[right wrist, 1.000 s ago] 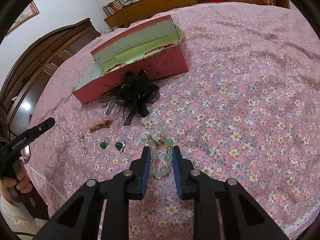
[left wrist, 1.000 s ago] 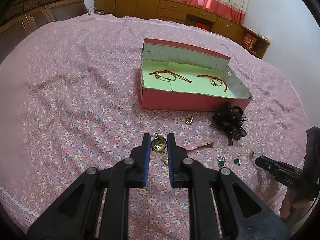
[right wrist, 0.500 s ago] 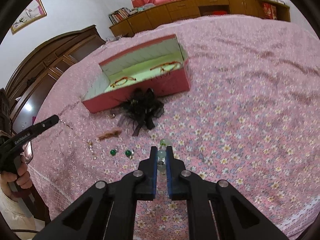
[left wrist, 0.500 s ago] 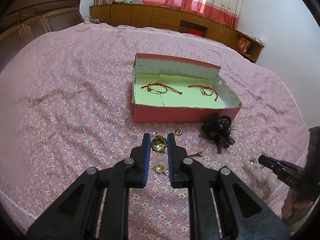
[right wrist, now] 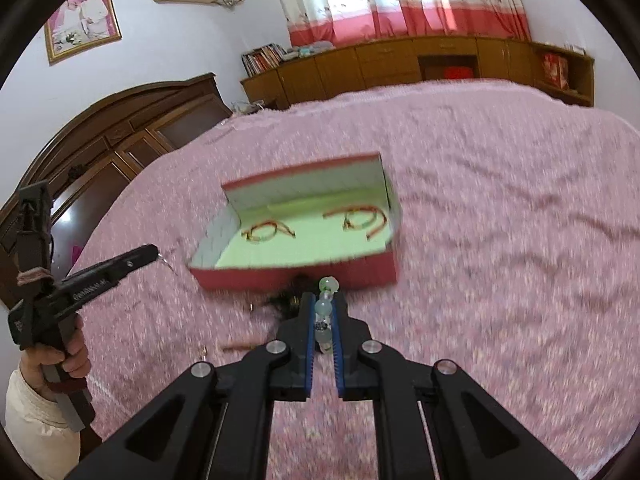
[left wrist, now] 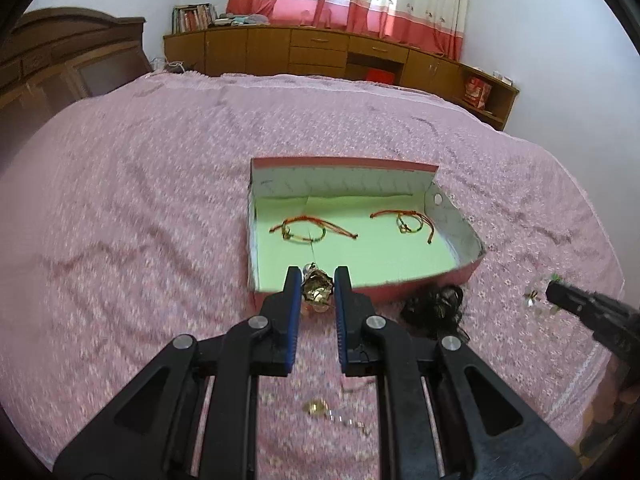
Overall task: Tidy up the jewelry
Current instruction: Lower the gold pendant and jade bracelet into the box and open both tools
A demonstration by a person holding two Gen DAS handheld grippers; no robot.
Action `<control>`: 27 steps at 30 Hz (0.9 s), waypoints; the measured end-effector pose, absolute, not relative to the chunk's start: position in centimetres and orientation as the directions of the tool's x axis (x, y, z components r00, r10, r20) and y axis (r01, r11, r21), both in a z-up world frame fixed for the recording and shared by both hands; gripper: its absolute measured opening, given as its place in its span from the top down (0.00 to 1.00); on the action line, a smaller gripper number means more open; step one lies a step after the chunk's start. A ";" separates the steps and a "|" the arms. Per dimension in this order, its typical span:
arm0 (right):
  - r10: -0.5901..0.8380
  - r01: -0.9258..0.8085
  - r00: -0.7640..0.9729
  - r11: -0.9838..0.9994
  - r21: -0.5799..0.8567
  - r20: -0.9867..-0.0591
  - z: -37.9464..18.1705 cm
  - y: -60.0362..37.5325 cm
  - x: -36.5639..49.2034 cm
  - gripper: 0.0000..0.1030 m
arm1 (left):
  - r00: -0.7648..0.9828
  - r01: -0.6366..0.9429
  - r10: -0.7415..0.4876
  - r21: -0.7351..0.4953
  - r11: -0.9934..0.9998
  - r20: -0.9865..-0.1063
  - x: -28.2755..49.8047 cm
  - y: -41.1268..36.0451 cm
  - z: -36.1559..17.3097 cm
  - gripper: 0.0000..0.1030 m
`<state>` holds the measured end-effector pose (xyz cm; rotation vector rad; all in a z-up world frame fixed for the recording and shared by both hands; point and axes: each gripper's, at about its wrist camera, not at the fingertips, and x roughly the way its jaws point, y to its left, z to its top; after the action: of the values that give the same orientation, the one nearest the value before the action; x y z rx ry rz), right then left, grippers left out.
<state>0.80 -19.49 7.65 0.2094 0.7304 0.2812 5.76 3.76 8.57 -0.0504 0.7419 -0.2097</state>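
My left gripper [left wrist: 317, 280] is shut on a crumpled gold ornament [left wrist: 317, 292], held above the bed just in front of the red box [left wrist: 400, 294]. The box's green floor holds two red cord bracelets [left wrist: 306, 230] [left wrist: 412, 220]. My right gripper [right wrist: 324, 300] is shut on a pale green bead bracelet [right wrist: 323, 314], lifted off the bedspread near the box's front wall [right wrist: 304, 276]. From the left wrist view the right gripper [left wrist: 576, 300] shows at the right edge with beads dangling from it. In the right wrist view, the left gripper [right wrist: 148, 252] is at the left.
A black hair bow [left wrist: 436, 308] lies by the box's front right corner. A gold earring [left wrist: 316, 418] and a brown hair clip [right wrist: 240, 347] rest on the pink floral bedspread [left wrist: 140, 240]. A hand [right wrist: 60, 364] grips the left tool. Wooden cabinets line the far wall.
Both grippers rose off the bed and moved toward the box with their pieces. The right jaws closed on the bead bracelet and lifted it.
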 end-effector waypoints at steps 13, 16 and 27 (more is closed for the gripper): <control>0.333 -0.208 0.707 0.941 0.267 -0.624 8.4 -18.1 8.9 0.91 | 0.688 0.178 -0.200 -0.104 0.978 -0.698 11.6 2.4 7.0 0.92; 0.327 -0.206 0.692 0.944 0.258 -0.644 7.5 -17.6 11.0 0.91 | 0.674 0.174 -0.191 -0.098 0.980 -0.714 12.8 2.1 6.0 0.93; 0.325 -0.163 0.623 0.944 0.288 -0.712 2.6 -17.6 16.0 0.91 | 0.615 0.132 -0.169 -0.110 0.985 -0.770 16.2 1.9 2.0 0.92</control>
<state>16.00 -17.61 2.63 0.2032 0.8548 0.2822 16.20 1.94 1.98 -0.0443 0.8919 -0.1732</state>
